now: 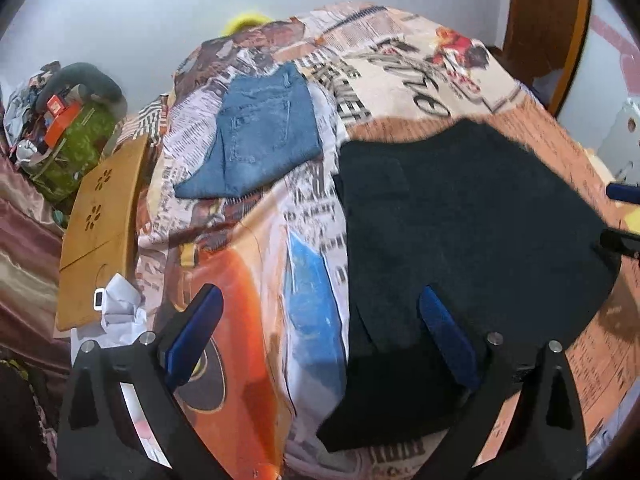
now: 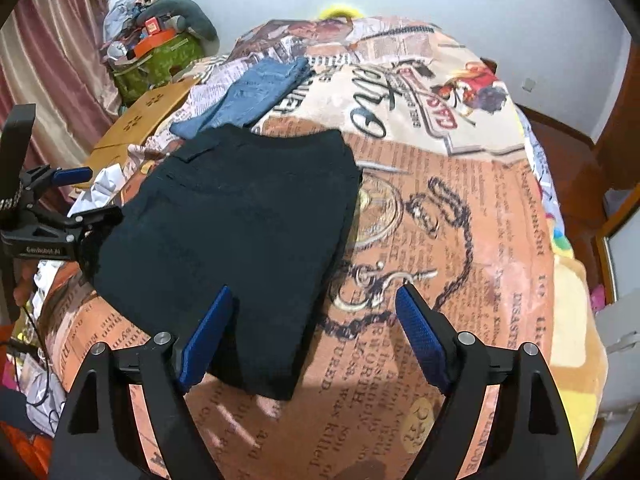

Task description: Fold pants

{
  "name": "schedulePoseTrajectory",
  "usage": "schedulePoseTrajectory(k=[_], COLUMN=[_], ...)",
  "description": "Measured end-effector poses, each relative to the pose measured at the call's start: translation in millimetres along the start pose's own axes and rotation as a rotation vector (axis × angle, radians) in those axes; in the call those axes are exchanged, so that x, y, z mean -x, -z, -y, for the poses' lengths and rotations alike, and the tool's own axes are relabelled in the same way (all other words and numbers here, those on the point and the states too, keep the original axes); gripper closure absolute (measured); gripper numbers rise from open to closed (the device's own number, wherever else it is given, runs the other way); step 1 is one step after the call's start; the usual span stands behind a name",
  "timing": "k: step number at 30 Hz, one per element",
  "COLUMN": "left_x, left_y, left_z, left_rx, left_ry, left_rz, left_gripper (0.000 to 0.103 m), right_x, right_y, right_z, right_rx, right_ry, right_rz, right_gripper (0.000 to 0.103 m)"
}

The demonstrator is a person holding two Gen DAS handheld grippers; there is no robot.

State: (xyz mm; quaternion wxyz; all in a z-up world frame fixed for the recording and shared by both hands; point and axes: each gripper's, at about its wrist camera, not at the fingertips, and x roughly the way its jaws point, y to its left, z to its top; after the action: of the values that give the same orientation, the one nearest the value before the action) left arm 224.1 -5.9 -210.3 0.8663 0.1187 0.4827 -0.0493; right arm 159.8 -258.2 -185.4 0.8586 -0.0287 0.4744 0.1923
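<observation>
There were two pairs of pants on the bed. The black pants [image 2: 236,216] lay flat and folded on the printed bedspread [image 2: 460,208], in the near part of it. The blue jeans [image 2: 256,94] lay folded further back, just beside the far edge of the black pair; from the right wrist view I could not tell if the two touched, but from the left wrist view a strip of bedspread showed between the blue jeans [image 1: 260,136] and the black pants [image 1: 472,232].

There were two grippers. The left gripper [image 1: 322,328] had its fingers released and wide apart; one blue pad was over the bedspread [image 1: 240,280] and the other over the near edge of the black pants, and nothing was between them. The right gripper [image 2: 314,328] was also released, with its left pad over a corner of the black pants and its right pad over bare bedspread. In the right wrist view the left gripper [image 2: 86,196] showed at the left side of the black pants, its fingers apart and close to the cloth edge.

Around the bed stood one wooden lap table [image 1: 100,236] on the left side, with white crumpled paper [image 1: 120,304] near it. Behind it was a green bag [image 1: 76,144] with one orange box [image 1: 60,116] on top, and a striped curtain [image 2: 56,52]. Nothing lay on top of the black pants.
</observation>
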Motion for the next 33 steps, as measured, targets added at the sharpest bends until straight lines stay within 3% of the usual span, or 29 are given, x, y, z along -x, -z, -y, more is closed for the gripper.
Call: schedulePoseTrajectory(k=[7, 14, 26, 33], left_x=[-24, -76, -121, -140], left_y=[-32, -40, -53, -56], left_z=[-10, -10, -9, -14], left_rx=[0.085, 0.168, 0.257, 0.327], left_ry=[0.097, 0.253, 0.469, 0.558], left_rz=[-0.031, -0.177, -0.306, -0.347], left_gripper=[0.003, 0.003, 0.001, 0.000], right_x=[-8, -49, -86, -101], right_y=[-22, -28, -30, -39], right_z=[6, 29, 52, 56], right_rx=[-0.030, -0.139, -0.280, -0.312], right_ry=[-0.027, -0.092, -0.309, -0.375], right_rz=[0.044, -0.045, -0.109, -0.128], right_gripper=[0.022, 0.022, 0.021, 0.020])
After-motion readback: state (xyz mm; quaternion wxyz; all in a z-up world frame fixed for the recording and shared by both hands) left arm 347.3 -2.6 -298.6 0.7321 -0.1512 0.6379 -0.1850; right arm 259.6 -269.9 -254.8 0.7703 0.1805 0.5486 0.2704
